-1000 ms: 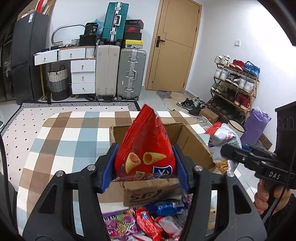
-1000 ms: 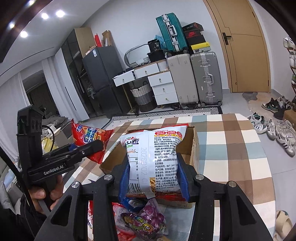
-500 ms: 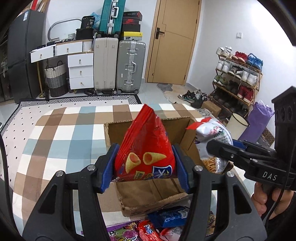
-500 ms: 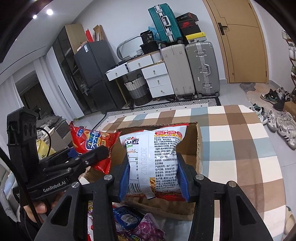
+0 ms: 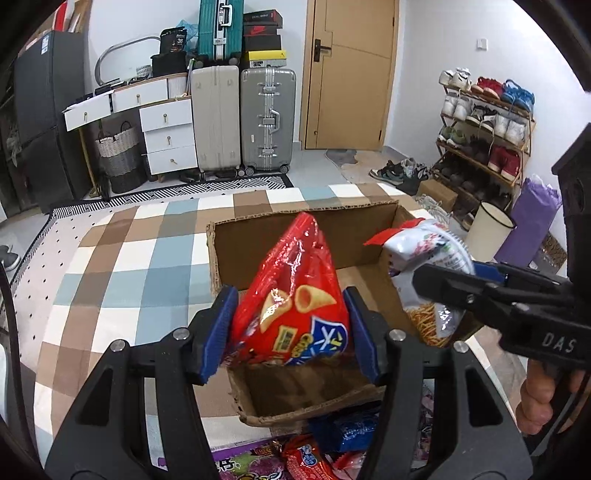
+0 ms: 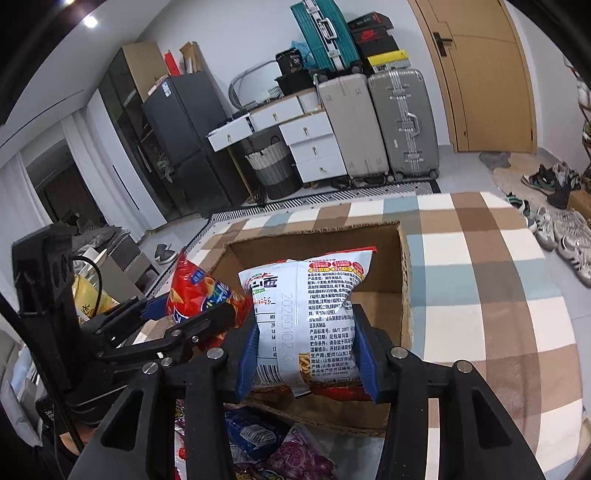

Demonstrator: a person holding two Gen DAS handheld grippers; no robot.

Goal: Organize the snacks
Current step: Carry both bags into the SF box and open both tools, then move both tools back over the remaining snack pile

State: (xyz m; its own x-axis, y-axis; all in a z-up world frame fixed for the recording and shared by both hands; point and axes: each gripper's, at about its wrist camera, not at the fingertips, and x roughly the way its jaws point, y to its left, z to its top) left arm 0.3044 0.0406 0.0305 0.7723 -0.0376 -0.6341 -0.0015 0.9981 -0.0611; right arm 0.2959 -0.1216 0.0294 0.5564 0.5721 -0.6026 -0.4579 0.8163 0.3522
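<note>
Open-topped brown cardboard box [image 5: 295,240] sits on the checked brown, blue and white tablecloth [image 5: 110,266]; its floor shows bare where visible, nothing seen lying inside, the near part hidden by the bags.

Left gripper [image 5: 290,326] with blue pads is clamped on a red crinkly snack bag printed with corn cones [image 5: 295,295], pads pressing both sides, bag upright and hanging over the box's near-left part. Right gripper [image 6: 304,352], blue pads too, is squeezed on a white noodle-snack bag with red edges and printed text [image 6: 310,302], held above the box's near side. In the left wrist view the white bag is at 3 o'clock of the red one, close beside it, apart. A hand [image 5: 539,402] grips the right tool's handle at the 4 o'clock edge.

At 6 o'clock of the box, loose packets lie on the cloth: a blue wrapper [image 5: 347,428], a red packet [image 5: 306,458], a purple grape-print bag [image 6: 299,458].

Room: silver hard-shell suitcases [image 5: 243,118] with a teal suitcase [image 5: 218,26] stacked above at 12 o'clock, white drawer unit [image 5: 166,133], woven basket [image 5: 118,147], tan wooden door [image 5: 347,74], shoe rack full of shoes [image 5: 484,122] at 2 o'clock, dark tall refrigerator [image 6: 177,136], black-and-white patterned rug [image 5: 184,188].
</note>
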